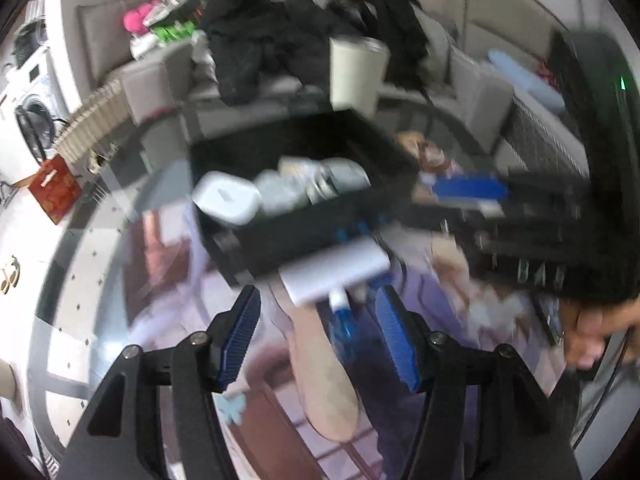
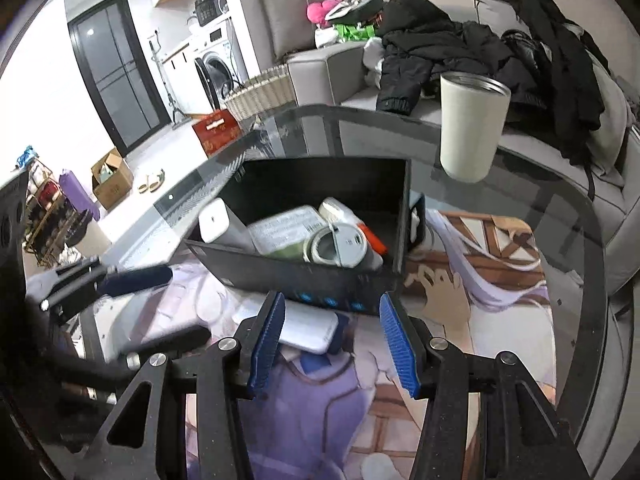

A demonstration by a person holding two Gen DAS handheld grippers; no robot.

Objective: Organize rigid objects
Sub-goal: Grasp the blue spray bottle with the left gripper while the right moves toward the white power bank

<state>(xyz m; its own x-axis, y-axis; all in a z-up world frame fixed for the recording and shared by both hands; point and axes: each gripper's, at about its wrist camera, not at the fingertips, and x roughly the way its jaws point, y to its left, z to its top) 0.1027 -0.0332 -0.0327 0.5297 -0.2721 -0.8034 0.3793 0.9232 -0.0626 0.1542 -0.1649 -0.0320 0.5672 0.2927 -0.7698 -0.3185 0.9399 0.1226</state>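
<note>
— Blue ribbed pads on both tongs, and nothing pinched in either. The left gripper [image 1: 318,328] stands apart over the mat, and the right gripper [image 2: 332,338] stands apart too, with bare mat between its pads.

— Where's the next piece to tidy?

— The white slab [image 2: 308,330] (a power bank or the like, I'd guess) lies flat on the printed mat [image 2: 480,320], just in front of the black bin [image 2: 332,280] and touching or nearly touching its front wall. It sits partly under the right gripper's left pad.

— How will it handle?

— Stiff, smooth-shelled, probably a bit slick and fairly dense for its size. I'd grip it across the short width, near the middle of its length, so it doesn't pivot.

— And the bin?

— Already holds a white box, a labelled packet and a roll of tape, with room at its back. Behind the bin stands a cream tumbler [image 2: 470,128] on the glass table [image 2: 520,200].
</note>
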